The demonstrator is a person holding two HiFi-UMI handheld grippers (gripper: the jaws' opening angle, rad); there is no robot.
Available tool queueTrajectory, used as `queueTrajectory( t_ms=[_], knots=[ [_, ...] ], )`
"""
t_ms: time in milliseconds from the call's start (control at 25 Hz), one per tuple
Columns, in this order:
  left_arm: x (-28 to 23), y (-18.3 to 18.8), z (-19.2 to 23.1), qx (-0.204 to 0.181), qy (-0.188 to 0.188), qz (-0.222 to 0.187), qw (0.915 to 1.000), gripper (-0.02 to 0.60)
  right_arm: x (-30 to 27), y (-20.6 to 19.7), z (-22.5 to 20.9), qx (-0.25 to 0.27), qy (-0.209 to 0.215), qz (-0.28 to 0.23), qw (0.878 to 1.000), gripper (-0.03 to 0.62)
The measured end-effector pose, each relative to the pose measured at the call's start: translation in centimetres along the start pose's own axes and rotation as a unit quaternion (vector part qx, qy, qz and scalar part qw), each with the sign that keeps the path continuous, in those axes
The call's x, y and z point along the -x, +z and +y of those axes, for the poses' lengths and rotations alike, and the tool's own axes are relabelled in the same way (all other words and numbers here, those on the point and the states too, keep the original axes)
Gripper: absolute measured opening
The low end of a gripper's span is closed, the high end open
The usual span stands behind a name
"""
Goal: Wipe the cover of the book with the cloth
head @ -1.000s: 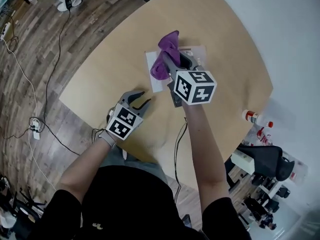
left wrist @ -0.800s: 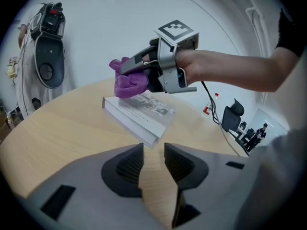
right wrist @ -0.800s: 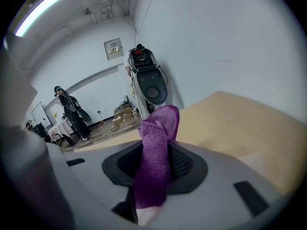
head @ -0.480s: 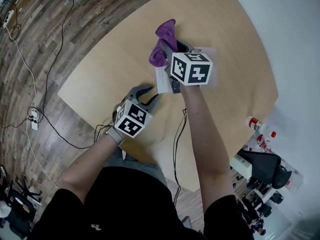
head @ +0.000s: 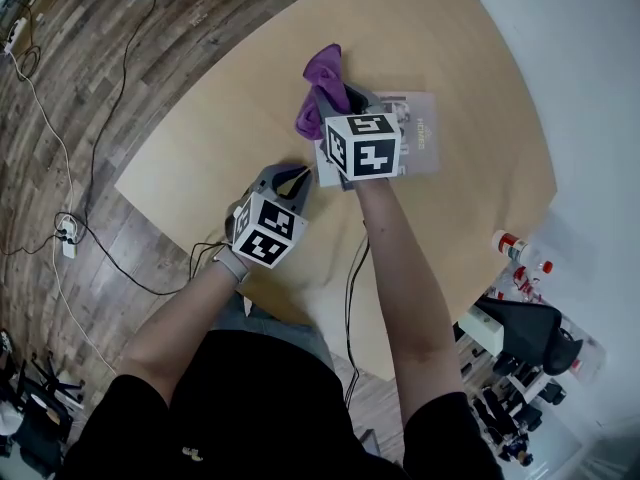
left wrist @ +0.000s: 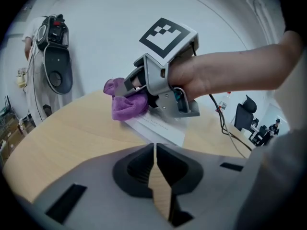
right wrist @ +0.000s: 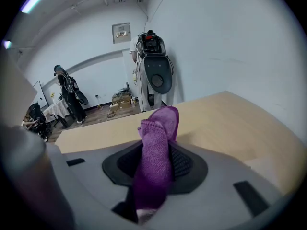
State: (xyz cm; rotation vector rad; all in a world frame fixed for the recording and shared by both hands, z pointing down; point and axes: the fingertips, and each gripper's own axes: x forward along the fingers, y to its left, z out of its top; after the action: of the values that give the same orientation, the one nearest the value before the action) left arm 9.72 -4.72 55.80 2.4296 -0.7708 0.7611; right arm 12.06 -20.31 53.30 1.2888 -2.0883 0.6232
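Clenched the right gripper (right wrist: pixel 153 169) on a purple cloth (right wrist: pixel 158 138), pinching a bunched fold between both jaws and leaving a loose end poking out past the tips. Lay with that cloth at the far left end of the book (head: pixel 420 136), seemingly touching it. Showed the book as a thin, pale volume lying flat on the light wooden bench (head: pixel 230 118). Showed the left gripper (left wrist: pixel 155 152) clenched and empty, having just closed its jaws on nothing, with only bare bench visible through the thin slit between them. Sat low over the bench just beside the book's near left corner, apart from the cloth. Reached out on bare forearms from black sleeves (head: pixel 130 408). Trailed a black cable (head: pixel 352 288) off the bench's near edge. Included a red-capped bottle (head: pixel 505 238) and a black office chair (head: pixel 530 323) beyond the bench's right edge, and a wood-plank floor (head: pixel 60 118) to the left.
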Motion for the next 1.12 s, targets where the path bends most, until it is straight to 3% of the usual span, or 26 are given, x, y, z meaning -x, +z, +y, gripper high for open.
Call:
queueTrajectory(
  t_ms=[280,320,440,640,840,1120],
  knots=[
    [0.3,-0.3,-1.4,-0.051,-0.026,0.001,0.9984,0.035,1.4,-0.8,0.2,-0.032,-0.014,-0.019,0.999,0.141],
    [0.3,-0.6,-1.9,-0.055,-0.037,0.004,0.9977,0.052,1.5,-0.9,0.2,-0.036,-0.016,-0.023,0.999,0.141],
    [0.3,-1.3,-3.2,-0.061,-0.055,0.018,0.9964,0.179,1.6,-1.0,0.0,-0.052,-0.018,-0.023,0.998,0.141],
    [-0.2,-1.4,-3.1,-0.066,-0.018,0.021,0.9974,0.218,1.7,-1.3,-0.3,-0.123,-0.008,-0.004,0.992,0.141],
    [-0.7,-1.8,-3.7,-0.083,-0.018,0.036,0.9957,0.250,1.7,-1.6,-0.5,-0.134,-0.007,0.006,0.991,0.141],
    [-0.8,-1.4,-2.7,-0.036,-0.004,0.043,0.9984,0.255,1.5,-1.6,-0.5,-0.153,0.004,0.019,0.988,0.138]
  ],
)
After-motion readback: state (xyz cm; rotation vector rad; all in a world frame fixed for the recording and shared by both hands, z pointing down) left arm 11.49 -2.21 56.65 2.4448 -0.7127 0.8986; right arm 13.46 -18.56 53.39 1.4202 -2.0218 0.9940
